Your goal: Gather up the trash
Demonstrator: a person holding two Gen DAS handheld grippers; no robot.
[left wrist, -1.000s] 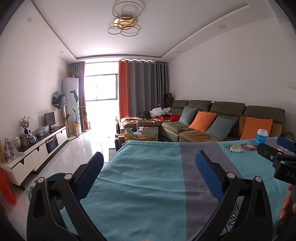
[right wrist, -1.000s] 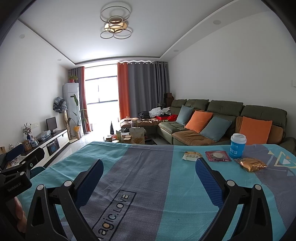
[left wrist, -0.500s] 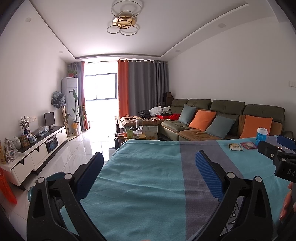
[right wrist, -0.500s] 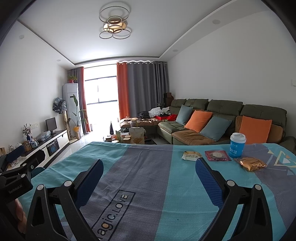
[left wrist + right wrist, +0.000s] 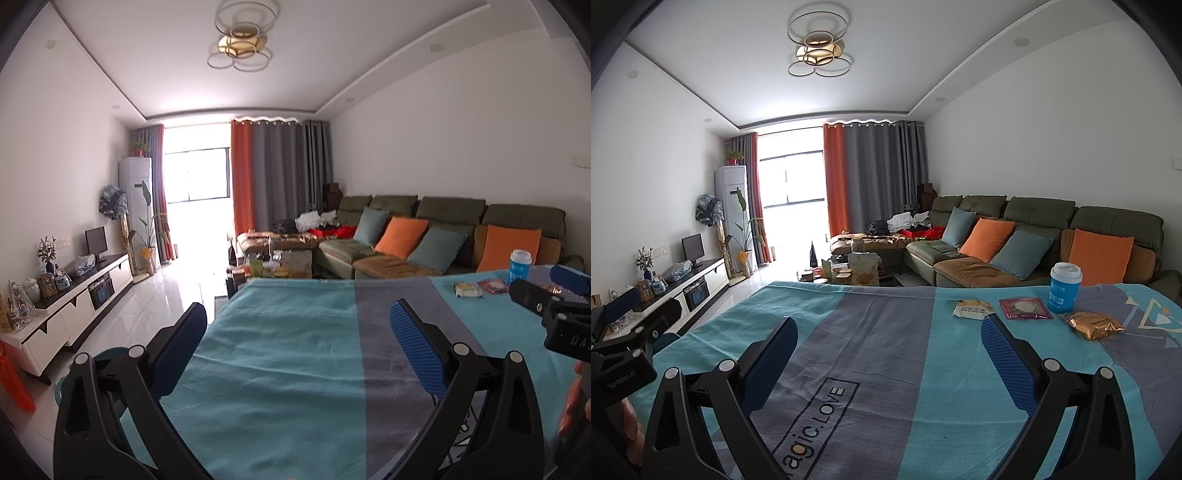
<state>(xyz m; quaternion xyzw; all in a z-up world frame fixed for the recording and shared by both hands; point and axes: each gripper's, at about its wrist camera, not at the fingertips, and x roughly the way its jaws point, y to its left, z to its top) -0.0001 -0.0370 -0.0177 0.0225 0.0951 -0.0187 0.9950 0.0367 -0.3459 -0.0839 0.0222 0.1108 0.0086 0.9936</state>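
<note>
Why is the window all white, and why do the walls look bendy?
Left wrist view: the window is blown out by daylight, washing out the floor nearby. Right wrist view: the fisheye lens curves the ceiling edge and darkens the corners.

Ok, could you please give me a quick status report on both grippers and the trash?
Both grippers open, empty. Wrappers, blue cup untouched on far tablecloth. Path clear.

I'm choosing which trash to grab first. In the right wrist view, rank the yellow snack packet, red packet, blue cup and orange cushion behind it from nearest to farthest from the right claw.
1. Yellow snack packet, by the right fingertip.
2. Red packet, further right.
3. Blue cup, behind it.
4. Orange cushion, on the sofa.

Right claw is open.
</note>
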